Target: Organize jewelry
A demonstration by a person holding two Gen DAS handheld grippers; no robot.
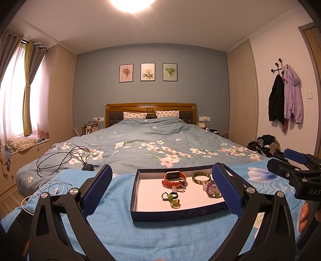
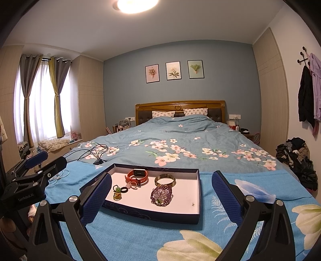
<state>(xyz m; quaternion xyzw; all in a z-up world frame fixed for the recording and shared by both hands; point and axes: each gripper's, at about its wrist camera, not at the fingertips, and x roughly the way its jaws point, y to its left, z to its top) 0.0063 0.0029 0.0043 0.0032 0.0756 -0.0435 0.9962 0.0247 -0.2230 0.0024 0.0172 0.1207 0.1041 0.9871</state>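
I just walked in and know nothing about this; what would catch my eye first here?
Probably the shallow dark blue box on the blue blanket at the foot of the bed, holding an orange watch, a bangle and a purple beaded bracelet. Framing it are two open grippers, the right gripper and the left gripper, both empty.

A grey-blue back wall (image 1: 152, 92) carries three framed flower prints (image 1: 148, 72) above a carved wooden headboard (image 1: 150, 109). The wide bed wears a blue floral duvet (image 2: 180, 144). Pale wood-grain wardrobes (image 1: 60, 96) flank it. At the left, grey and olive curtains (image 2: 40, 96) frame a bright window. A round ceiling lamp (image 2: 136, 5) glows overhead, and jackets hang on wall hooks (image 1: 284, 96) at the right
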